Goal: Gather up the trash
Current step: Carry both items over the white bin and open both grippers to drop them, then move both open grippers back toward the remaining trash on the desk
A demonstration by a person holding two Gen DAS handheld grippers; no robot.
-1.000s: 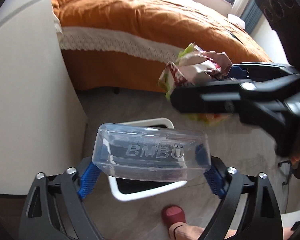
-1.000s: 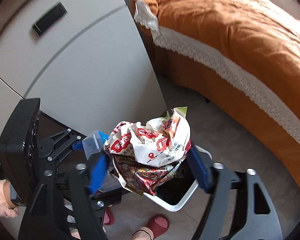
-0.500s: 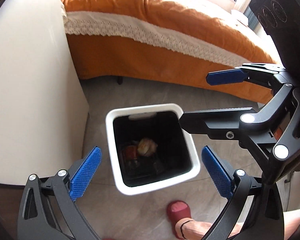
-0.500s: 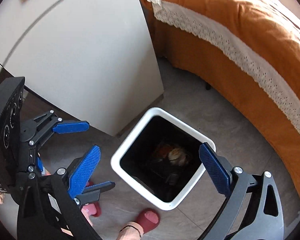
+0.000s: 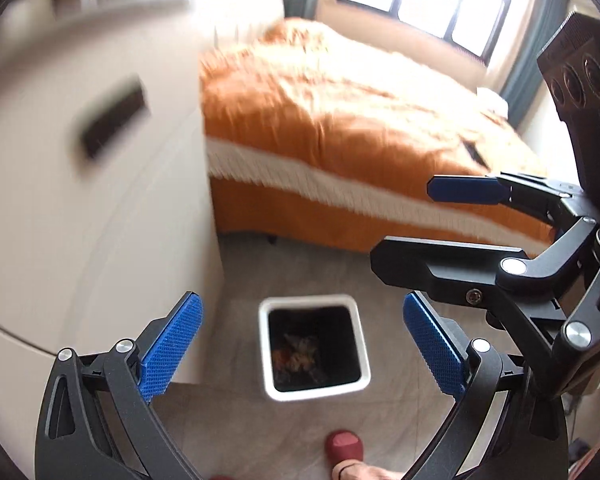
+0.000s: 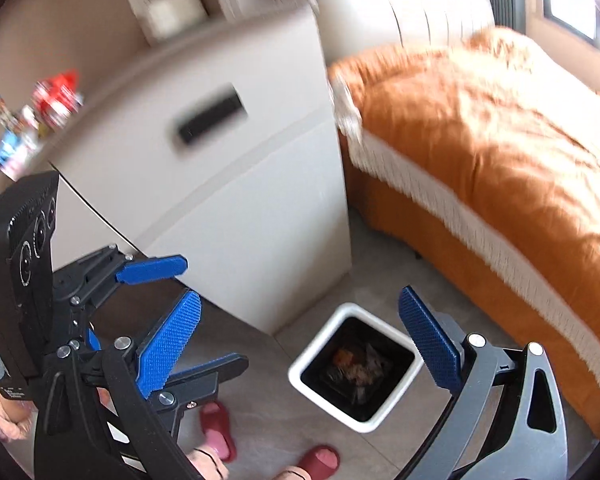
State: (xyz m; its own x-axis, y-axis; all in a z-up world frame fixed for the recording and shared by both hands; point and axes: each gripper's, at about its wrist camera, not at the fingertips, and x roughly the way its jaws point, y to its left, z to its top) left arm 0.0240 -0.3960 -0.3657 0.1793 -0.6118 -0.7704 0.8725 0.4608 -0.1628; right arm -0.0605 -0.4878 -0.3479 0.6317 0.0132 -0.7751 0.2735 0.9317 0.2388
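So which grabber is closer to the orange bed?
Right. The right gripper hangs on the bed side of the trash bin; the left gripper is over by the white cabinet, farther from the bed.

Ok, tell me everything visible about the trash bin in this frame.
The trash bin is a small square container with a thick white rim, rounded corners and a dark interior, apparently plastic. It stands upright and lidless on the grey tiled floor, beside the white cabinet and near the orange bed. Crumpled trash lies at its bottom. Neither tool touches it.

Both tongs lifted higher, trash bin [image 5: 314, 346] farther below, cabinet top revealed
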